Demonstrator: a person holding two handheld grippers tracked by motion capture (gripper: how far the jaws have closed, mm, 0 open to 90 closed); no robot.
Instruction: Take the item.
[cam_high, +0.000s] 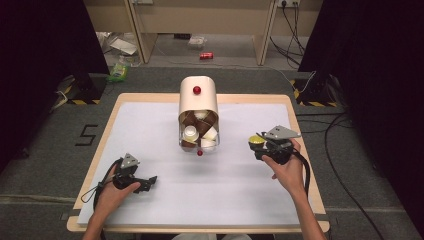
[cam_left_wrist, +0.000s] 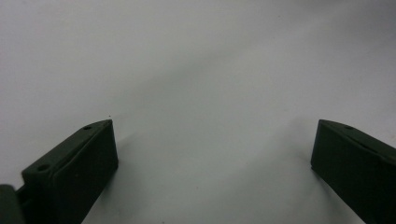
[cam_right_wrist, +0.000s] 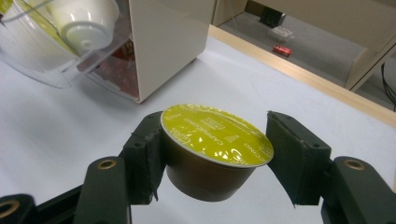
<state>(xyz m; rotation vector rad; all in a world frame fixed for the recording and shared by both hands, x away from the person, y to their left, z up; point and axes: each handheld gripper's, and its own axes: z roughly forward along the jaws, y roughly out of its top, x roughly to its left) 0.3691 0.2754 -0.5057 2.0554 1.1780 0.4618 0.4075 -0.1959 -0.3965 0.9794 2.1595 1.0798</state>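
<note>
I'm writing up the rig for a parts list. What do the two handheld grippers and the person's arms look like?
Both grippers are black. The left gripper and the right gripper each carry a grey three-cornered plate on top and trail a black cable. The jaws are blocky, black and wedge-shaped; the right gripper's have brass-coloured rivets at their bases. The forearms are bare, with no sleeves in sight.

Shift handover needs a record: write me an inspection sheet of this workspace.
Surface: white sheet over a wooden-edged table.
Job's things: cream capsule dispenser with a red knob, its clear drawer open and holding white and brown capsules; brown yellow-lidded coffee capsule.
Clutter: nothing seen on the sheet.
Grippers: right gripper shut on the capsule; left gripper open, jaws apart over bare sheet.
Cables: black cable trailing from the left gripper; more on the floor at right.
Surroundings: red can and packets on the floor, dark curtains.
</note>
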